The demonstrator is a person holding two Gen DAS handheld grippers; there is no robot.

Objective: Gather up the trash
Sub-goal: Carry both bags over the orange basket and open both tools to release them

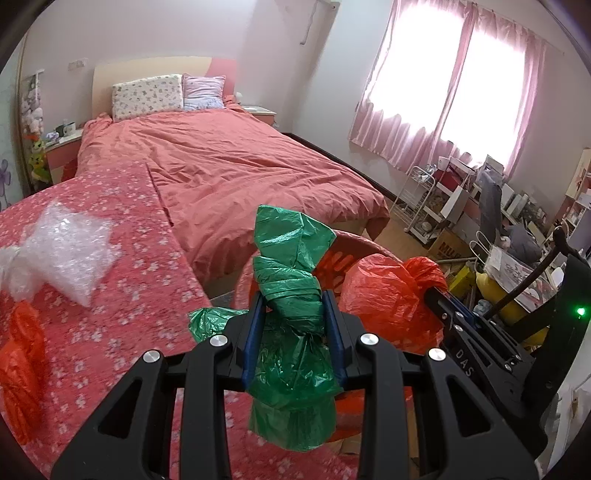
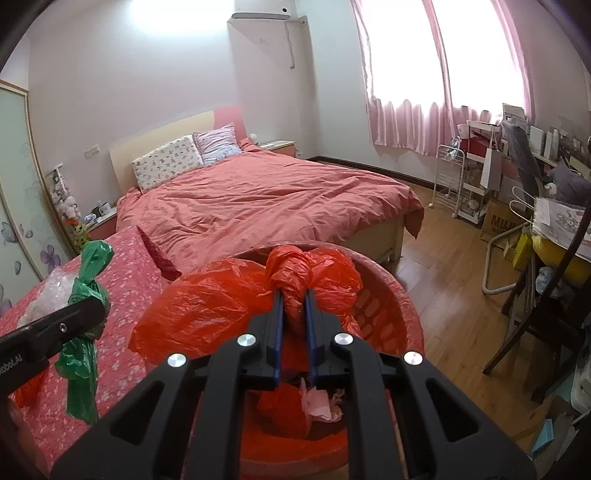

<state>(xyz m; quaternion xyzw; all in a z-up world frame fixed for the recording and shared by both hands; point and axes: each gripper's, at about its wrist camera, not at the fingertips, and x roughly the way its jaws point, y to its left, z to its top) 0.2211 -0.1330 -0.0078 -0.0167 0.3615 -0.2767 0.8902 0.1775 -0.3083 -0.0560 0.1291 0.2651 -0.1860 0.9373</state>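
Setting: a bedroom in a lived-in home. Evidence: large bed point(image 2: 266, 199) with rumpled salmon-pink duvet, two patterned pillows point(image 2: 170, 164) against a cream and pink headboard point(image 1: 147, 79). Bedside cabinet point(image 1: 62, 147) at the left carries mugs; soft toys hang above it. Pink curtains point(image 1: 436, 81) cover a bright window. Wall-mounted air conditioner point(image 2: 264, 9) above the far corner. Wood-plank floor point(image 2: 443, 280). Right wall is cluttered: white wire trolley point(image 2: 448, 181), cardboard boxes, papers, a dark wooden chair. Wardrobe door point(image 2: 18, 206) with printed purple flowers at the far left.
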